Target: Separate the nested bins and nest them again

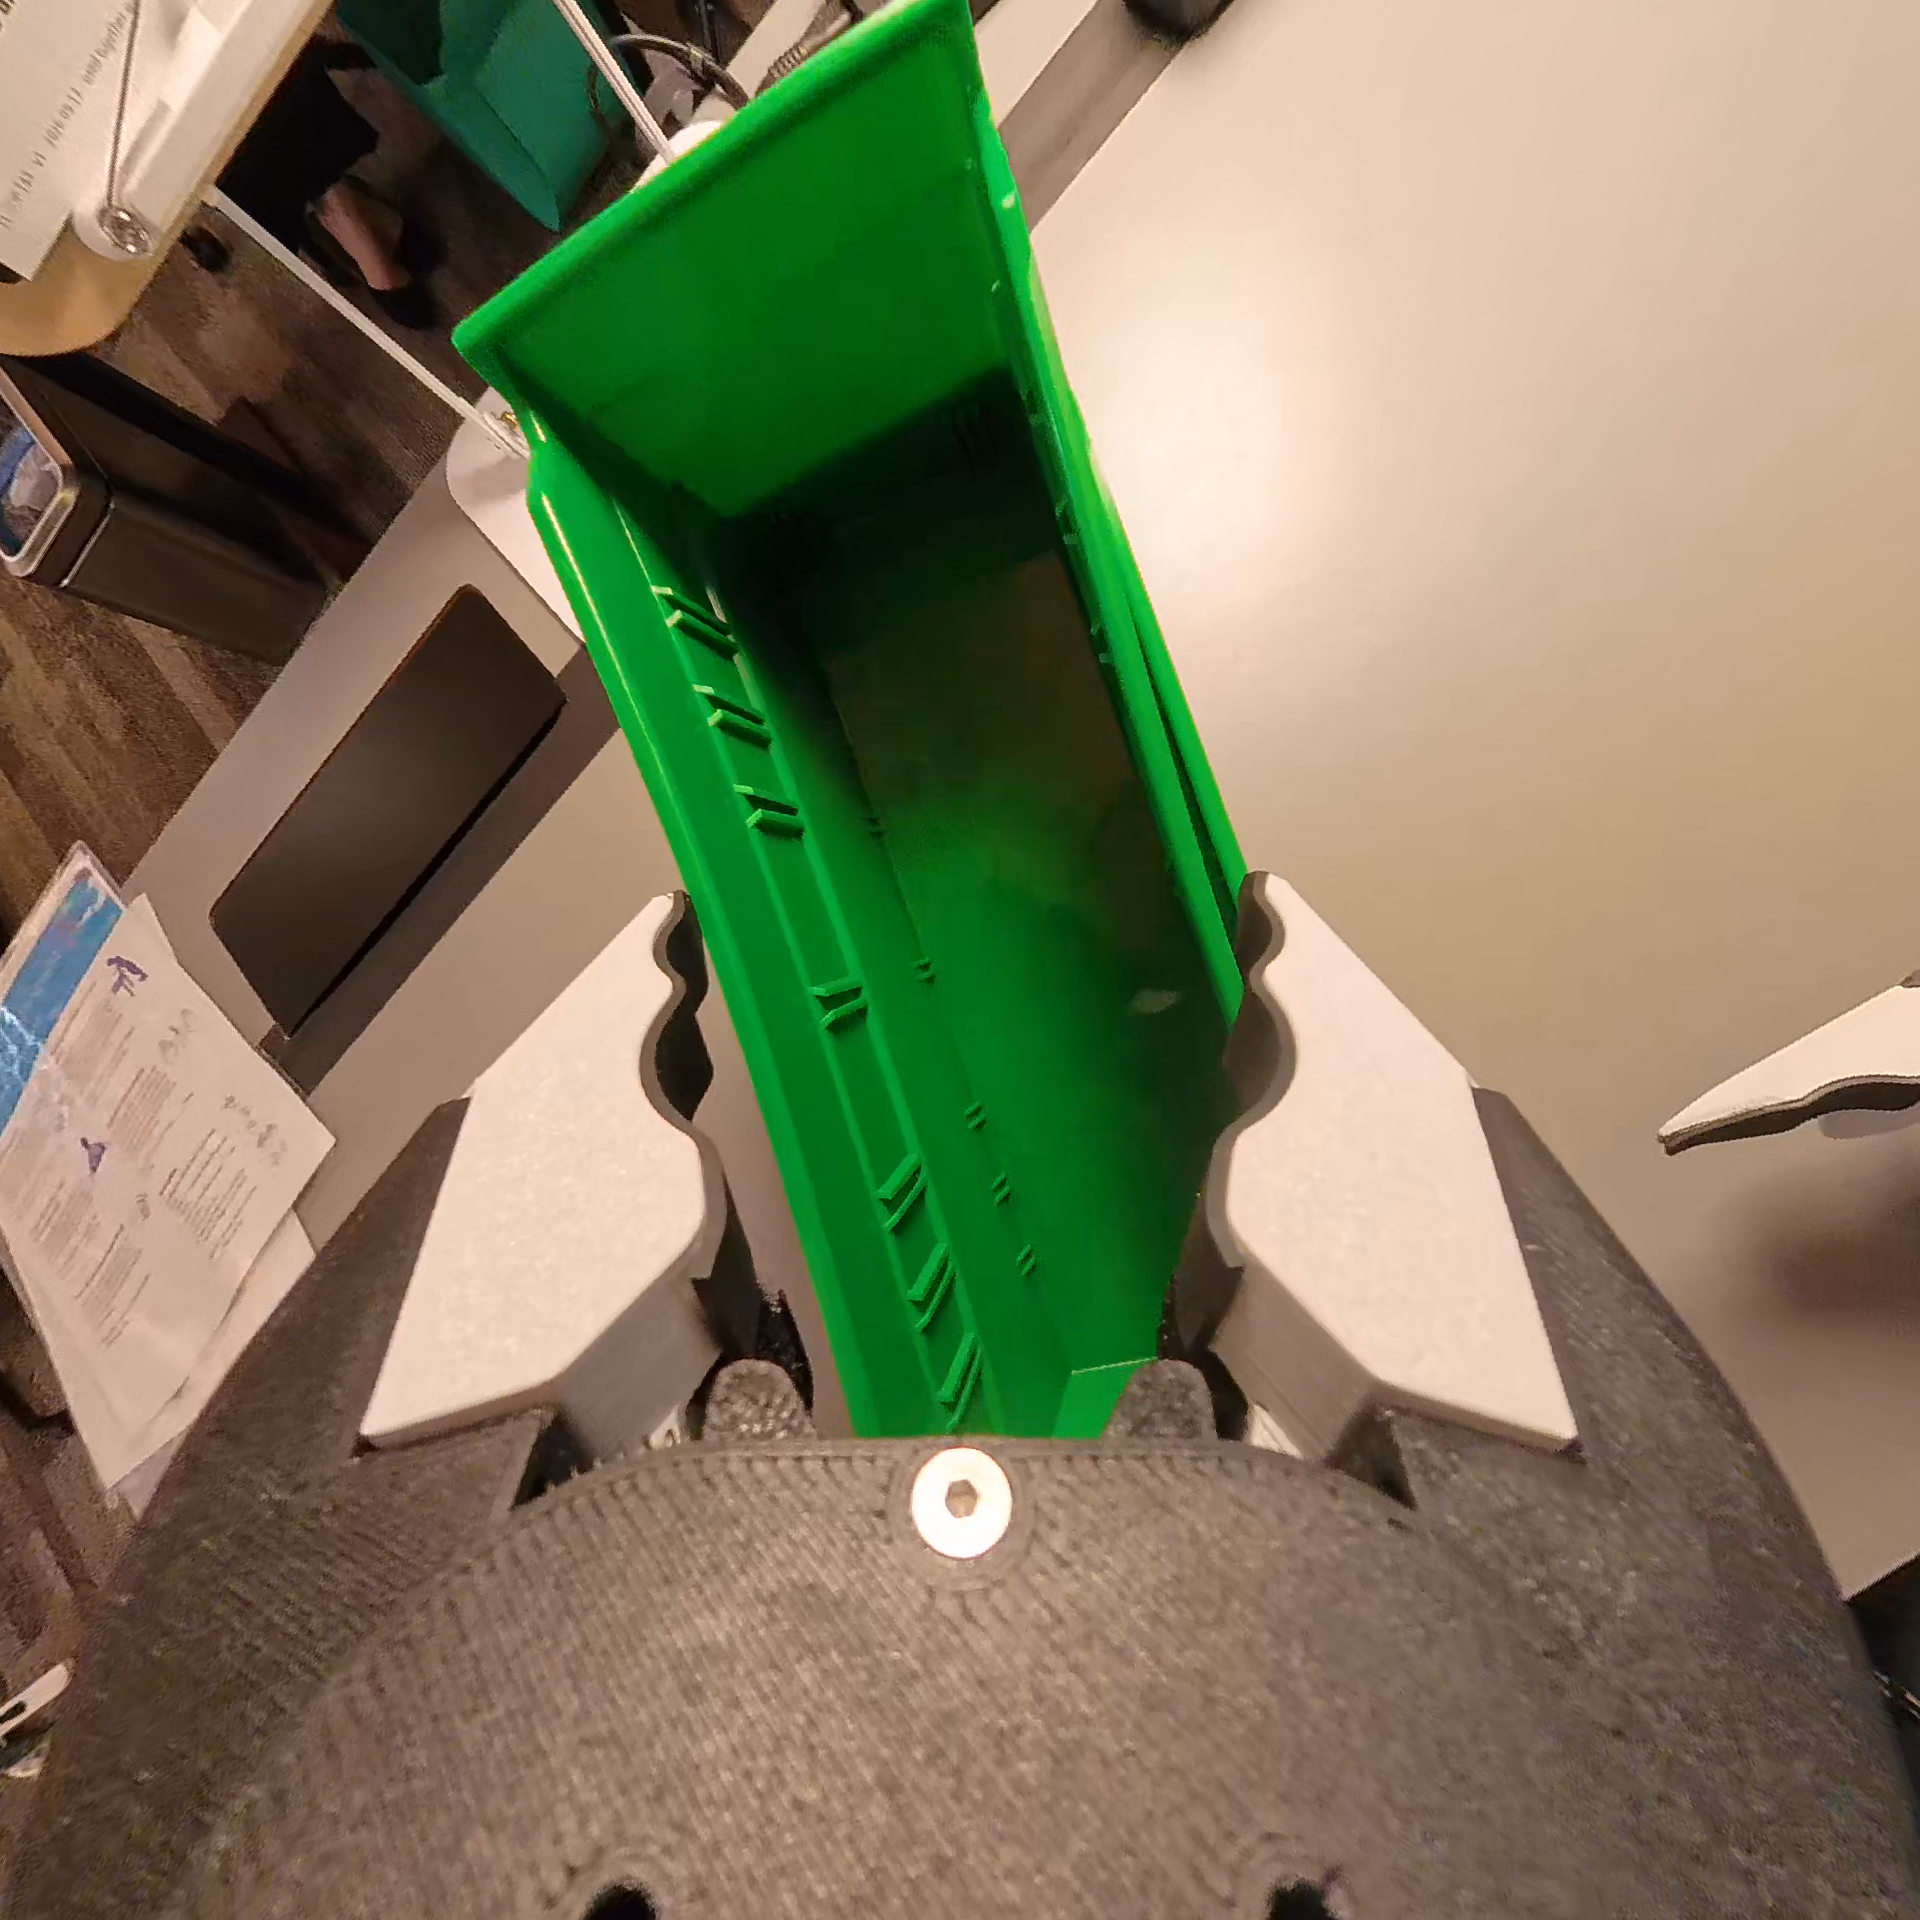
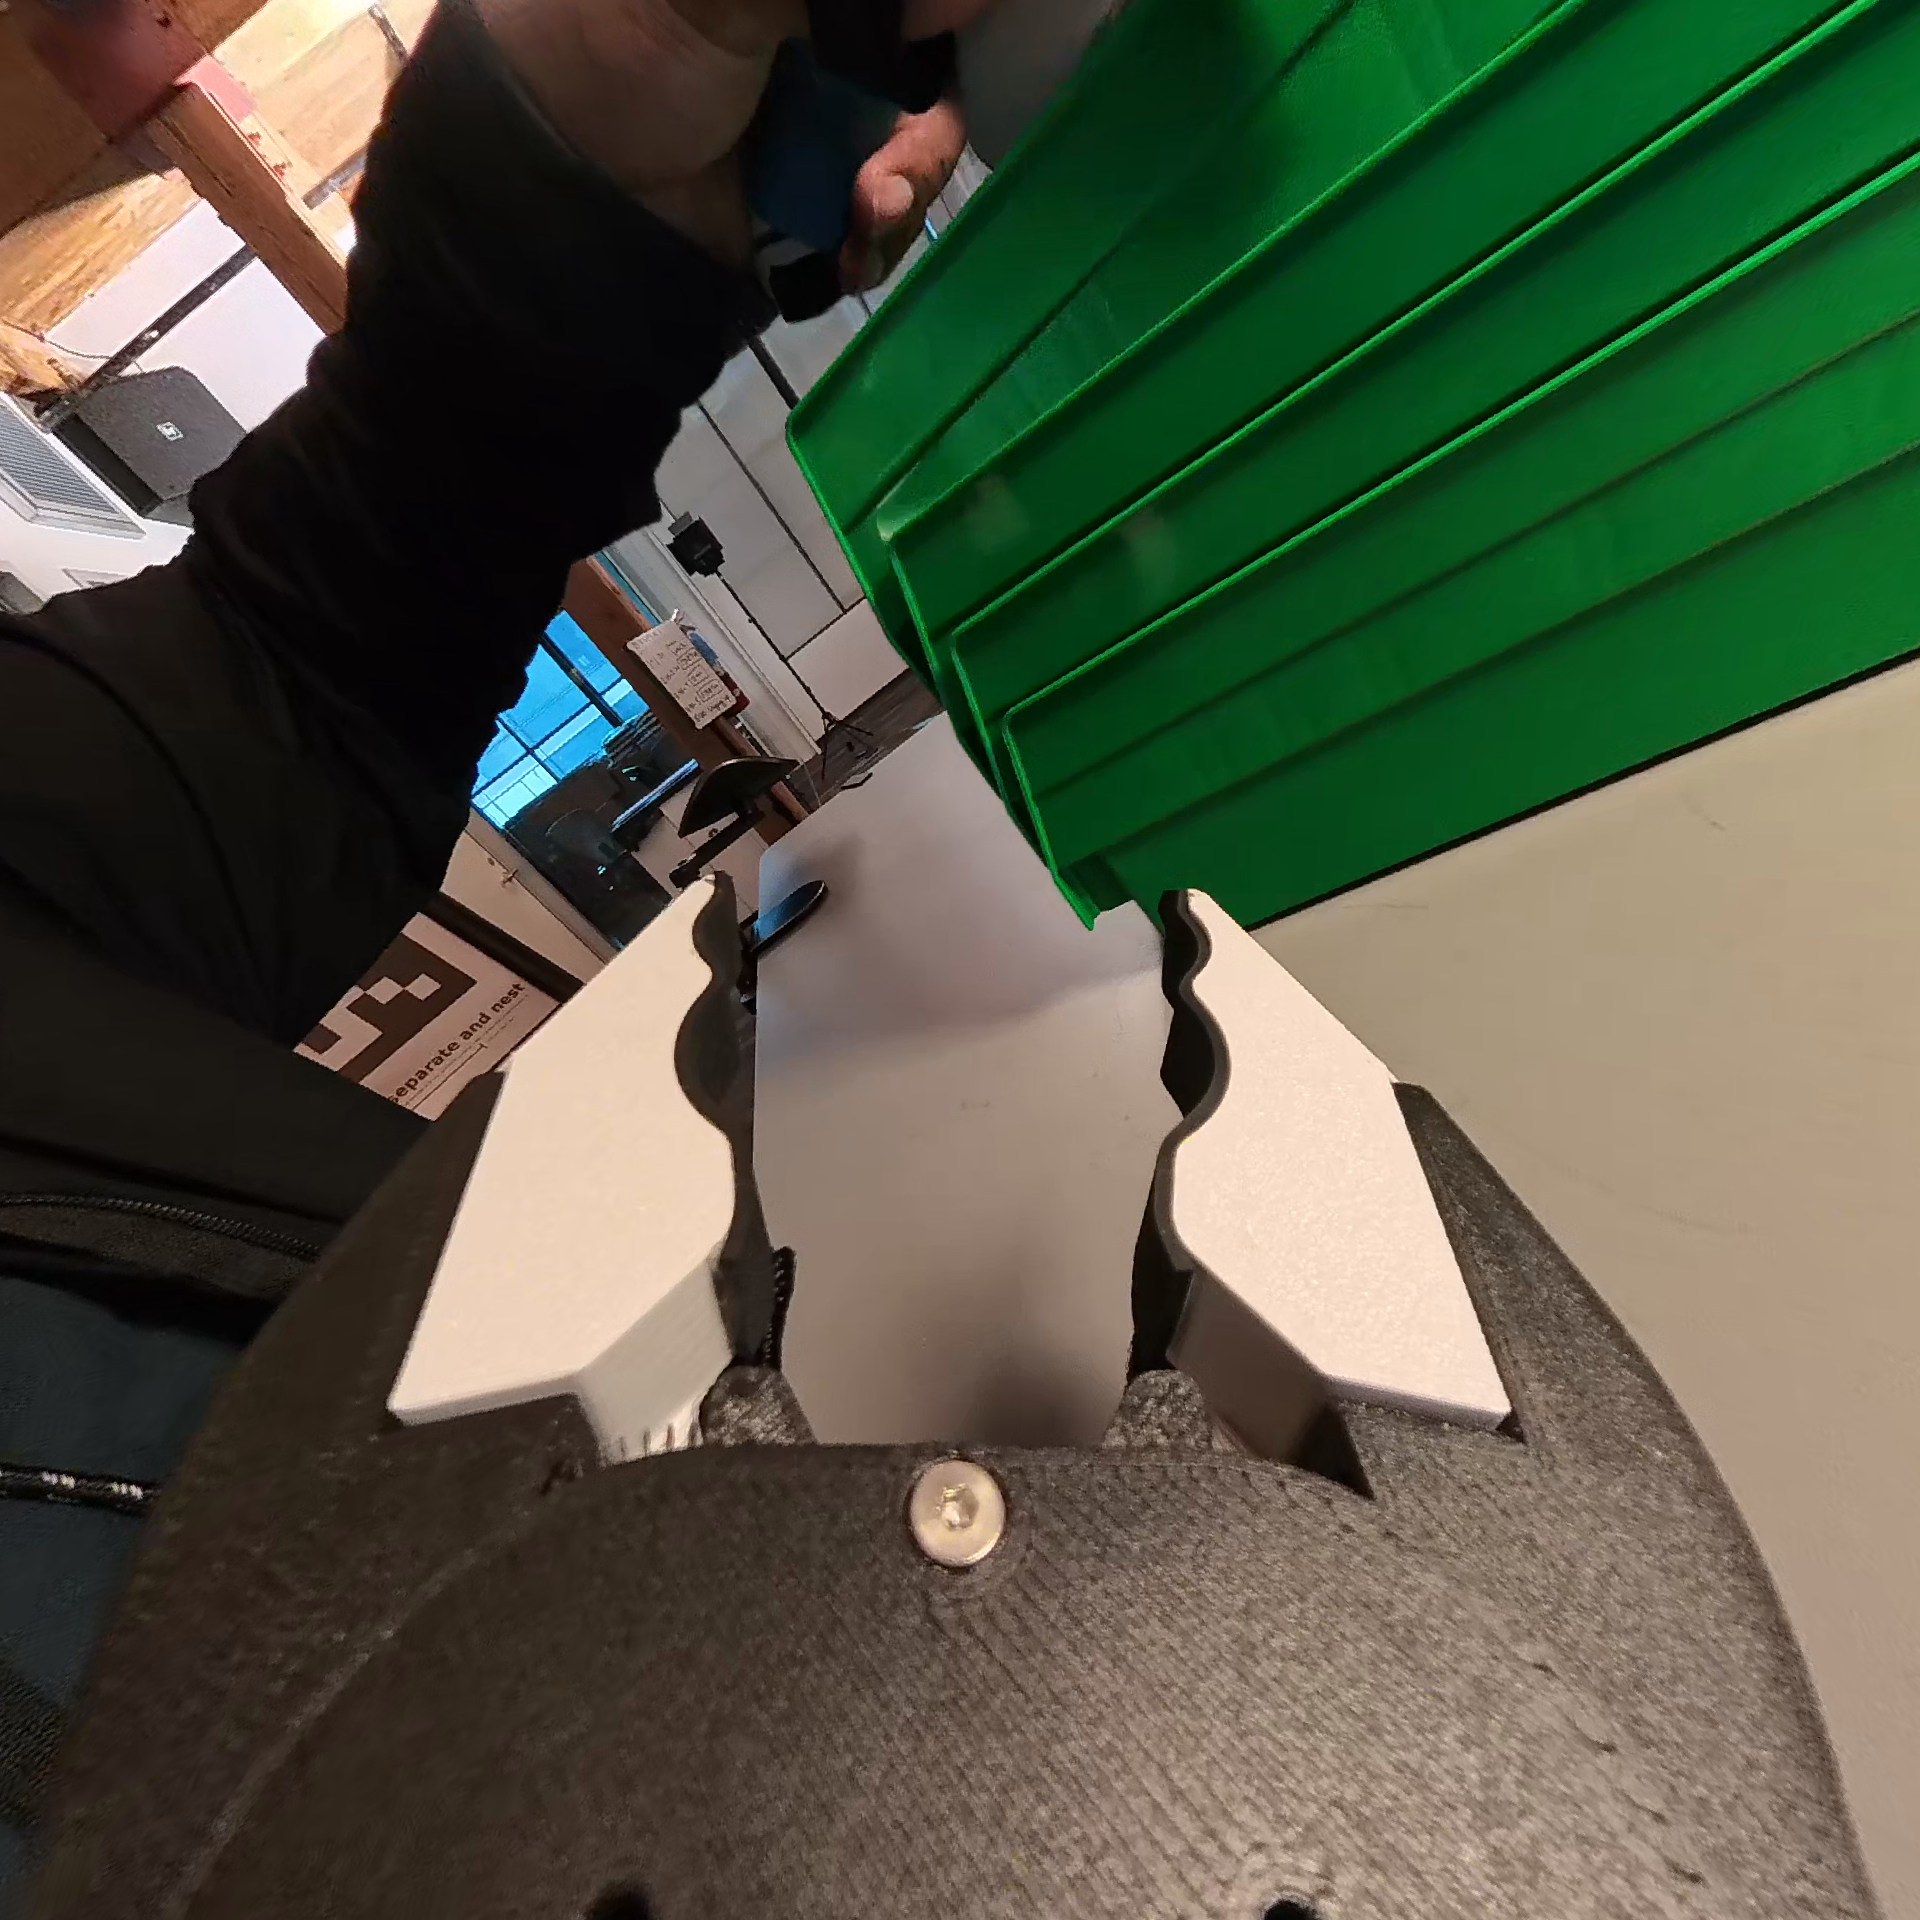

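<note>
Item, left tongs point(image 1: 966, 997): closed across the width of a green bin point(image 1: 935, 831), both pads against its side walls; bin's long axis ran toward 12 o'clock.

Item, right tongs point(image 2: 945, 997): spread, nothing between them; the nested green stack point(image 2: 1403, 520) lay at 1 o'clock, its corner just beside my right fingertip point(image 2: 1195, 935).

Item, white table point(image 2: 935, 1143) beneath. My left was the nearer hand.
</note>
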